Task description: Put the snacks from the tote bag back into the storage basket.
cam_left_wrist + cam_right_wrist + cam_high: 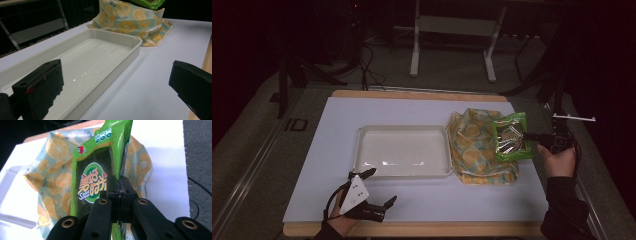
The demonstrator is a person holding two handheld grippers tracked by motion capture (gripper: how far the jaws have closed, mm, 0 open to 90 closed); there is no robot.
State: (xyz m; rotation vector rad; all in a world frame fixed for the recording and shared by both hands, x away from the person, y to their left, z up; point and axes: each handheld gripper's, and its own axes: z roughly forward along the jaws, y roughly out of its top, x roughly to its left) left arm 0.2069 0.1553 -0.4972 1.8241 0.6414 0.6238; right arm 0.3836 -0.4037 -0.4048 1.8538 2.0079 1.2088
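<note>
High view: right gripper (532, 136) is pinching the green snack packet (511, 136) above the orange-print bag (477, 145), at 3 o'clock of the white tray (362, 150). Left gripper (379, 187) is resting at 7 o'clock, jaws wide apart, holding nothing.

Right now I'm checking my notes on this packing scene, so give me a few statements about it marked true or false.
1. The right claw is shut on the green snack packet. True.
2. The white tray holds the snack packet. False: the tray is empty; the packet is held above the orange-print bag.
3. The left claw is open, with nothing between its jaws. True.
4. The orange-print bag lies inside the tray. False: it lies on the white mat beside the tray's right end.
5. The left claw grips the tray's rim. False: it sits at the tray's near left corner, jaws apart.
</note>
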